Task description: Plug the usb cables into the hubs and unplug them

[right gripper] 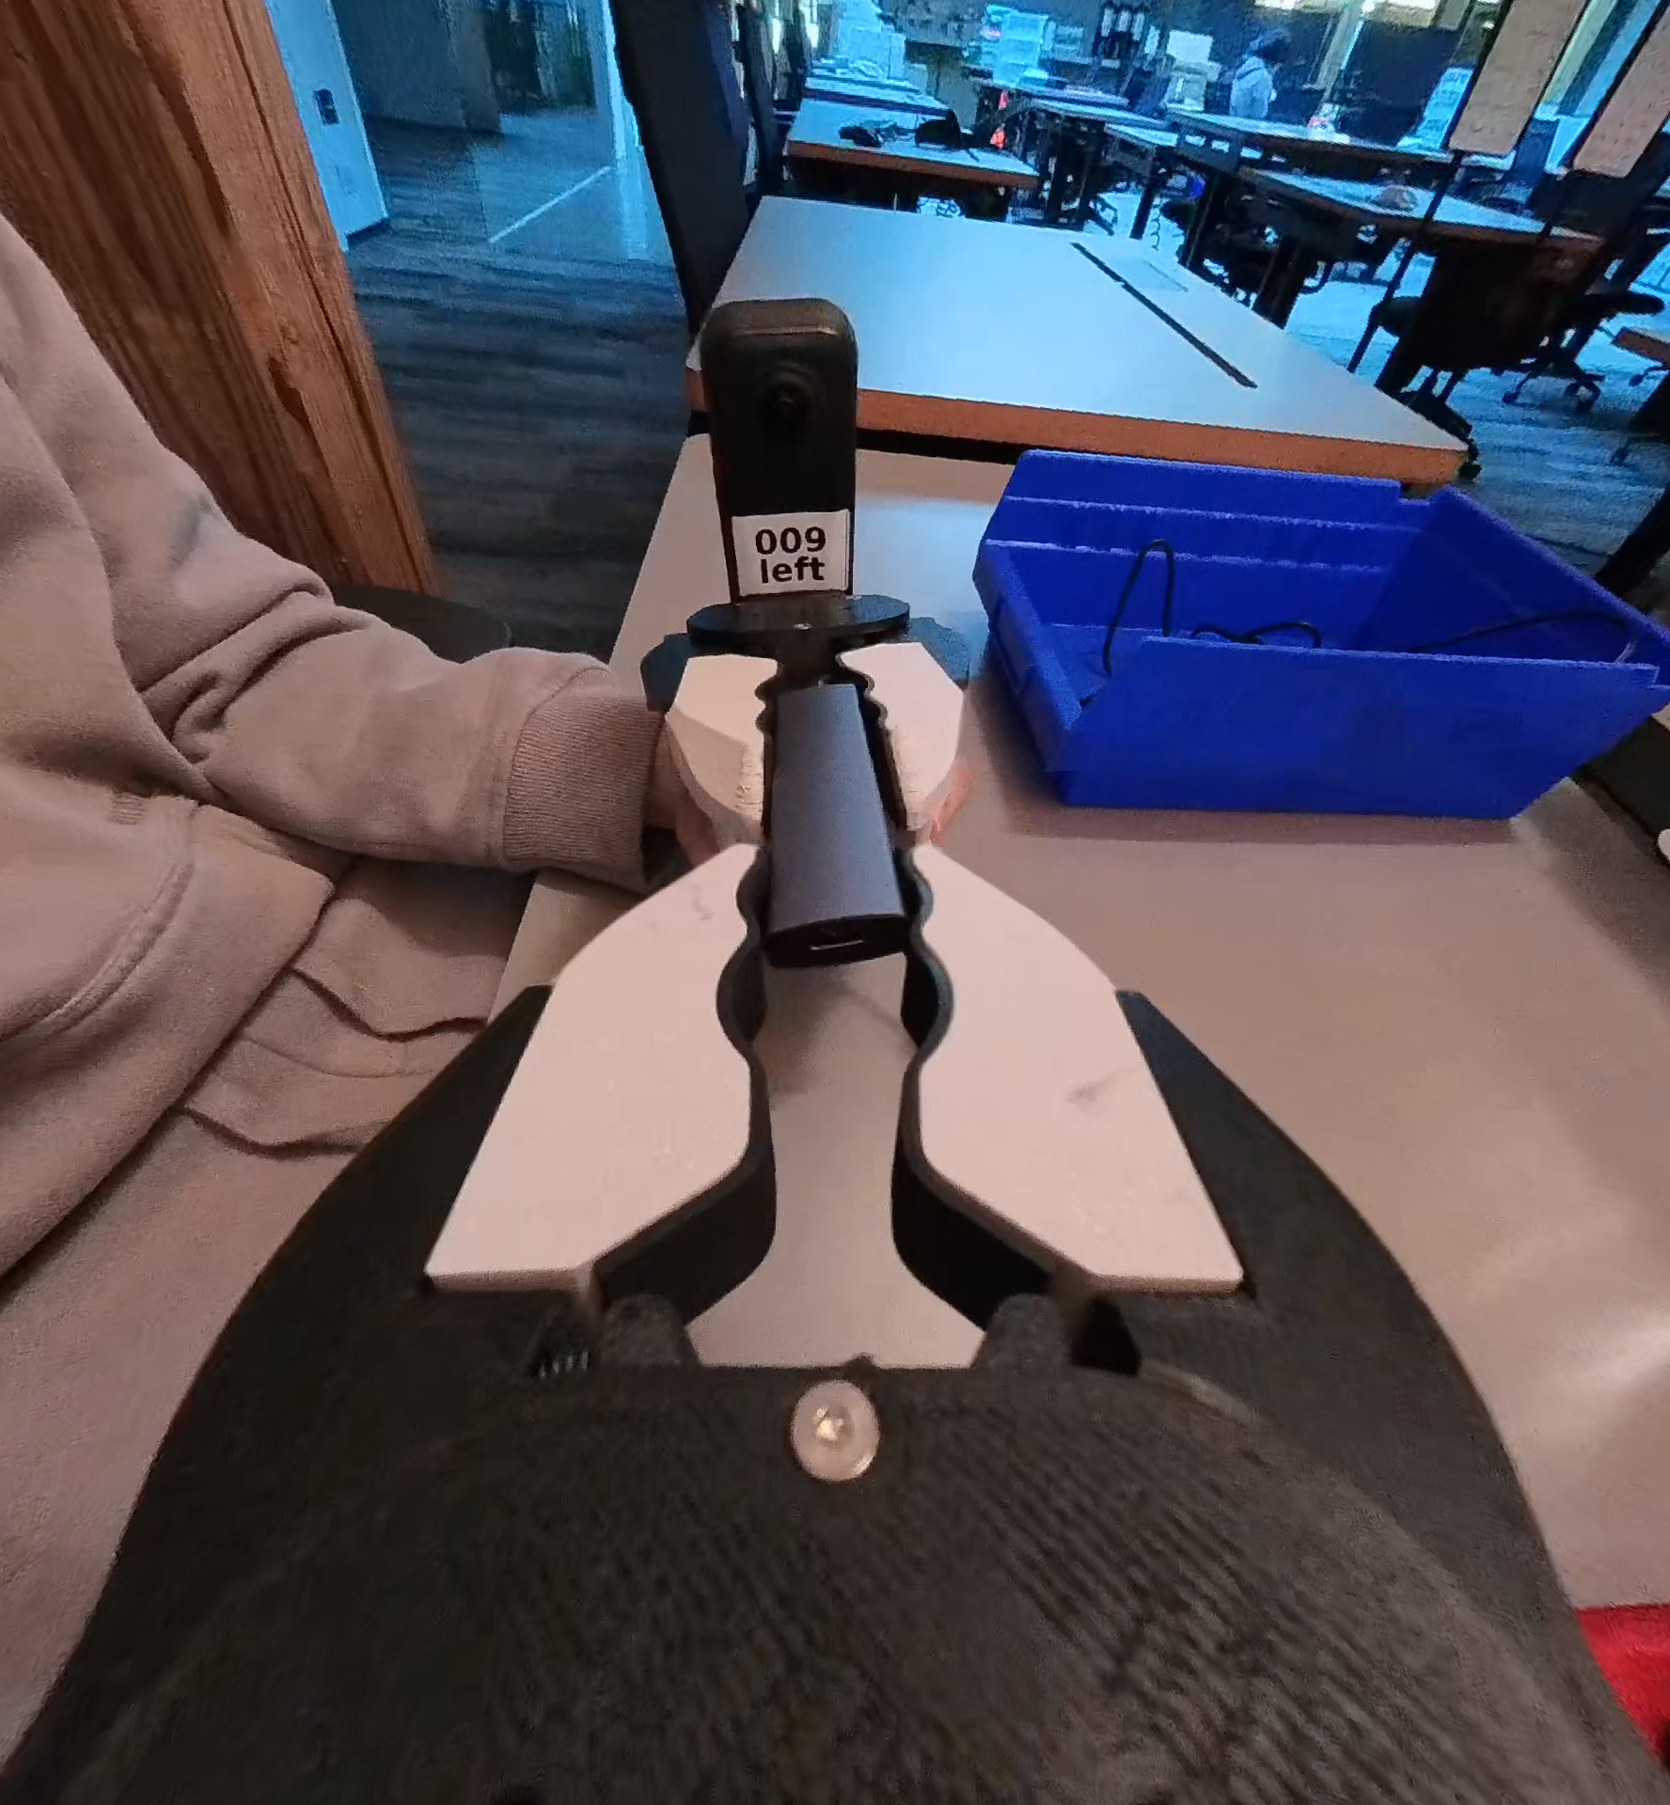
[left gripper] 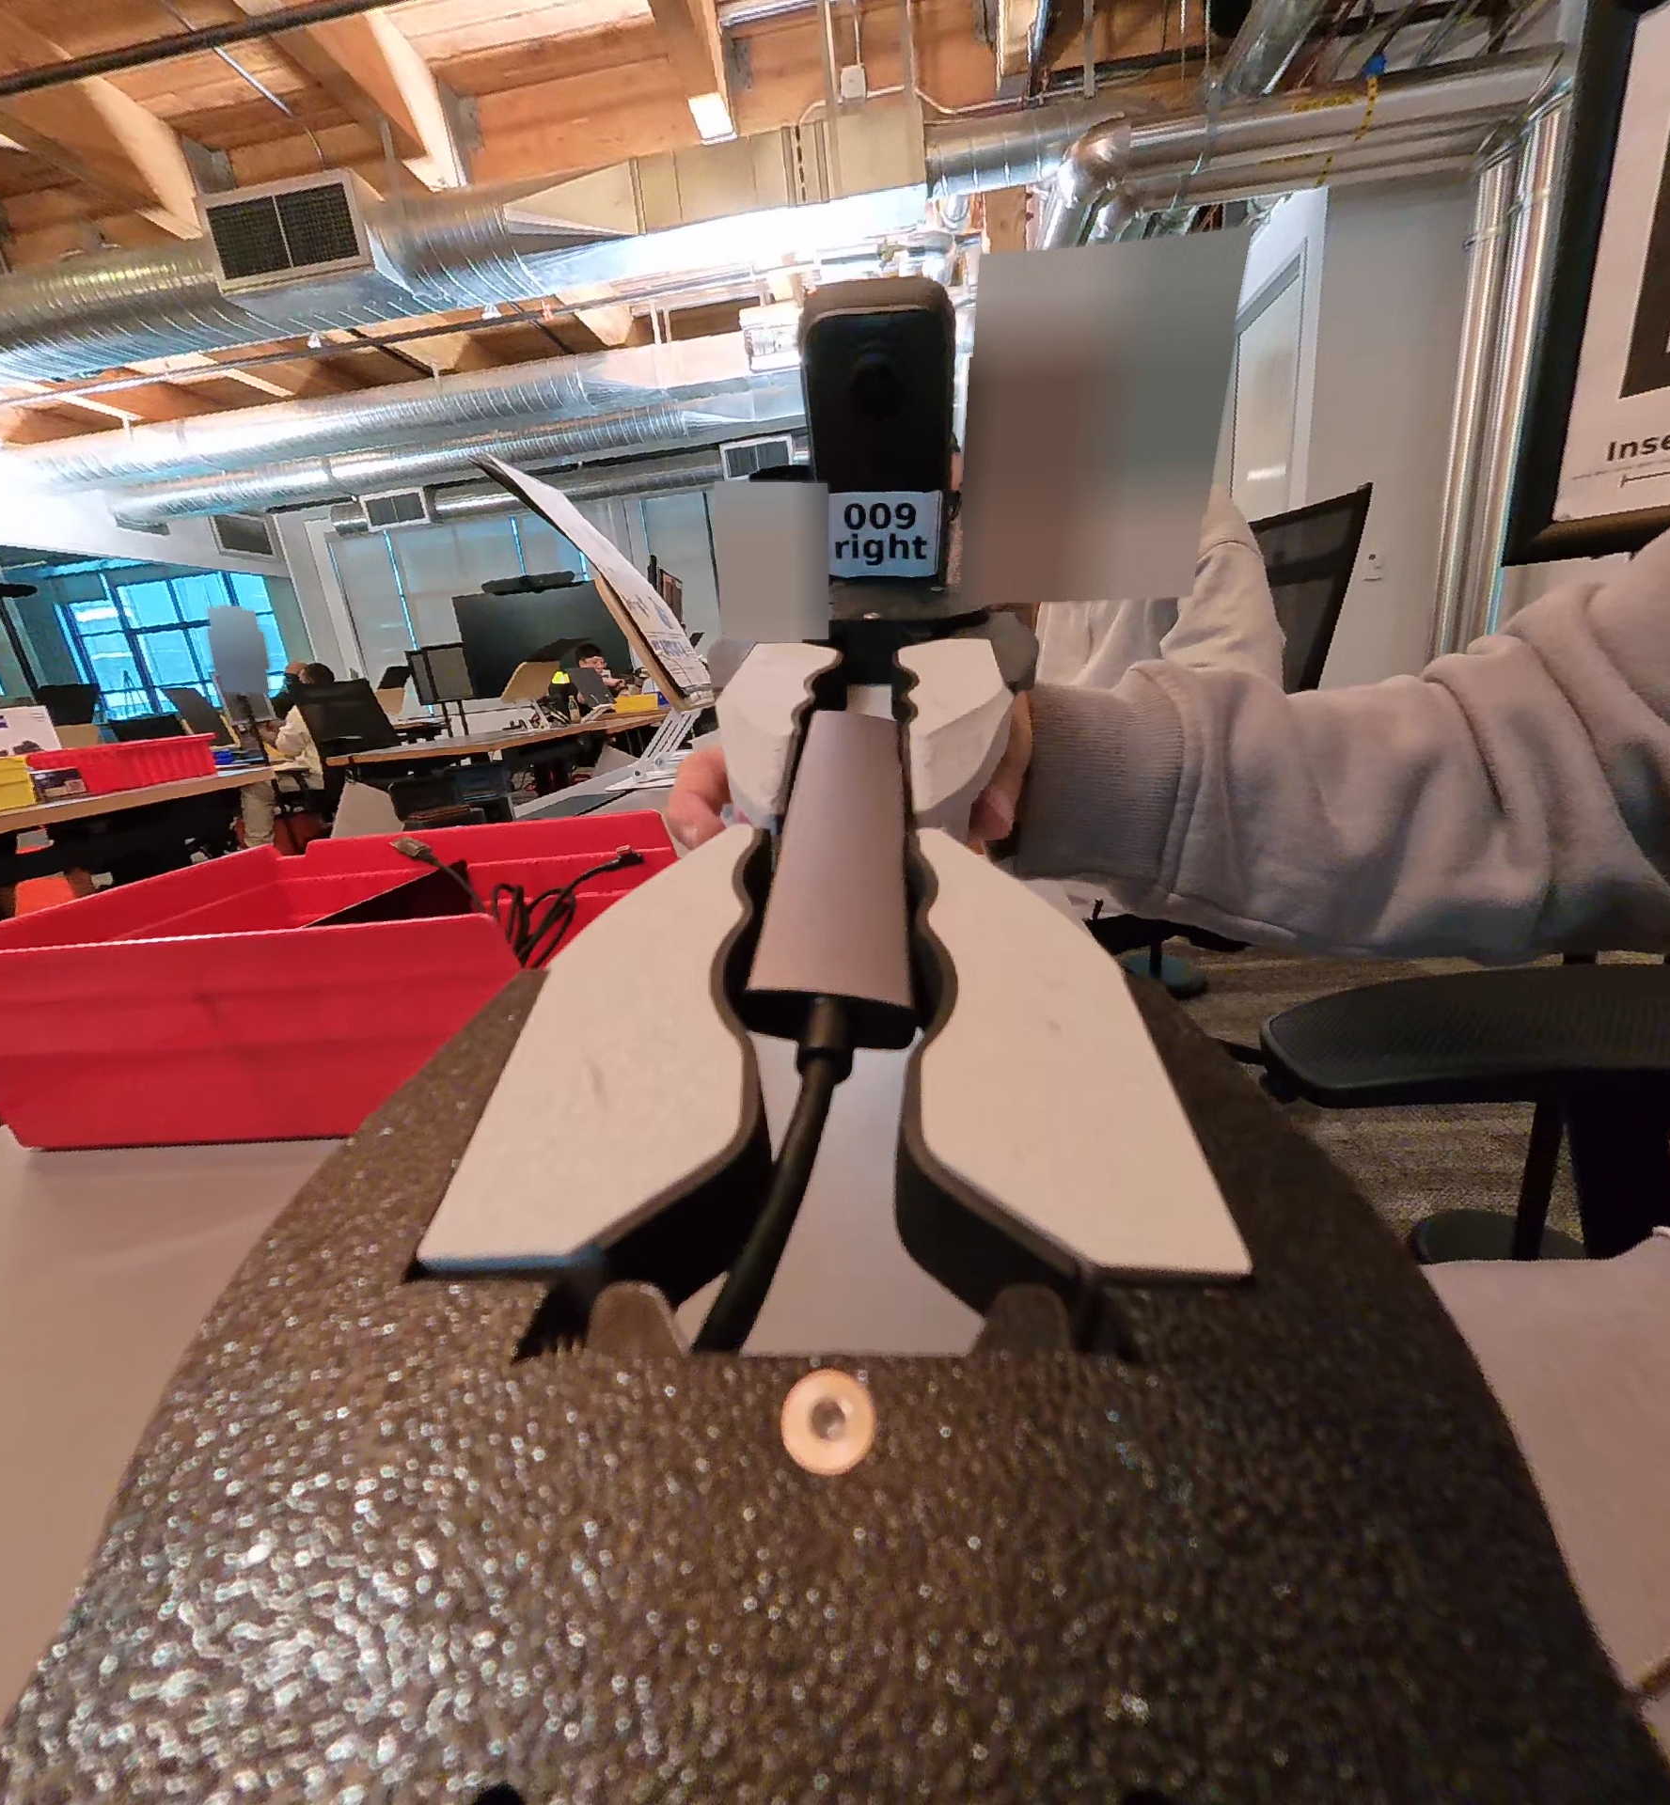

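A slim grey USB hub (left gripper: 836,860) hangs in the air between my two grippers, which face each other. My left gripper (left gripper: 836,879) is shut on the end where the hub's own black cable (left gripper: 792,1153) comes out. The cable runs back under this gripper. My right gripper (left gripper: 856,752) shows beyond, shut on the far end. In the right wrist view the right gripper (right gripper: 831,879) clamps the hub (right gripper: 826,830) near its end port (right gripper: 831,945), which is empty. The left gripper (right gripper: 816,742) holds the far end.
A red bin (left gripper: 225,1006) with black USB cables (left gripper: 538,908) stands on the table to the left gripper's left. A blue bin (right gripper: 1300,723) with a black cable (right gripper: 1251,630) stands on the grey table (right gripper: 1300,1074). A black office chair (left gripper: 1495,1035) stands beside the table. My left and right fingertips are right by each other.
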